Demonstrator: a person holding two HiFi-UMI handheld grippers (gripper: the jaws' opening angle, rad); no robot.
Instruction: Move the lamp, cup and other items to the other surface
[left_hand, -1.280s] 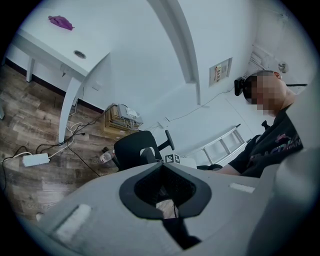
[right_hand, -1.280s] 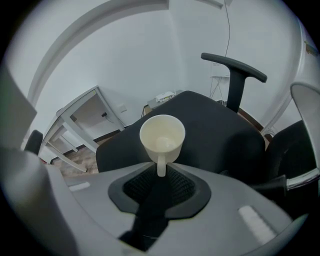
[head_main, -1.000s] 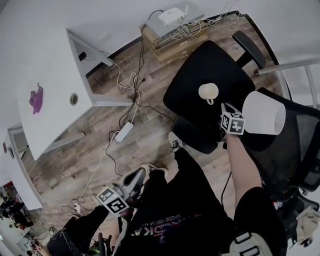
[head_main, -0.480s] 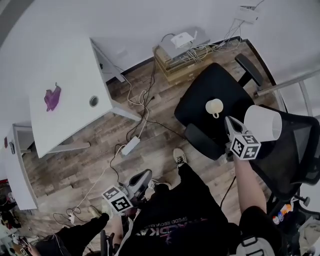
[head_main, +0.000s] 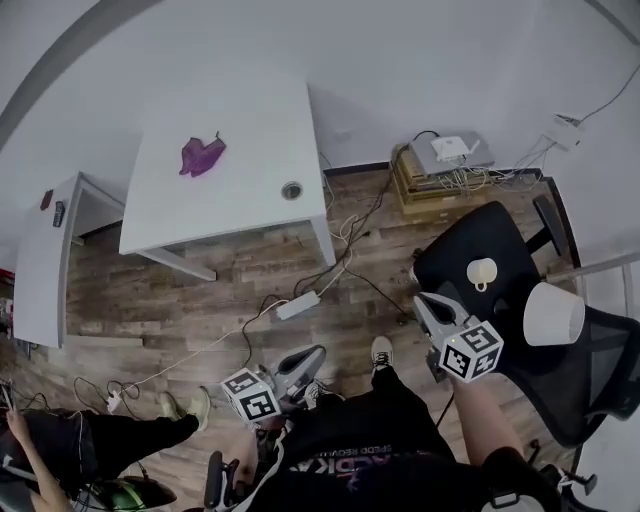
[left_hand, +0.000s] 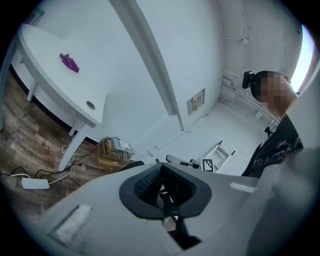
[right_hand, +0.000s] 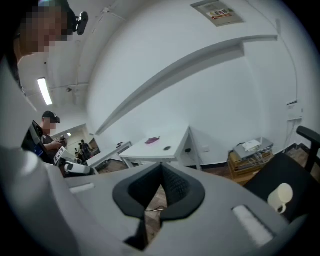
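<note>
From the head view, the cup (head_main: 482, 272) and lamp (head_main: 553, 314) rested on the black office chair (head_main: 505, 235), near the right gripper (head_main: 424, 302). The left gripper view showed the left gripper (left_hand: 161, 172) closed and empty. The right gripper view showed its jaws likewise closed, empty.

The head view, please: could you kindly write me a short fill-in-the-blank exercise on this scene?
The cup stands on the black ____ seat.
The purple item lies on the white ____.
The left gripper and the right gripper each have their jaws ____, with nothing between them.
Missing words: chair; table; shut.
</note>
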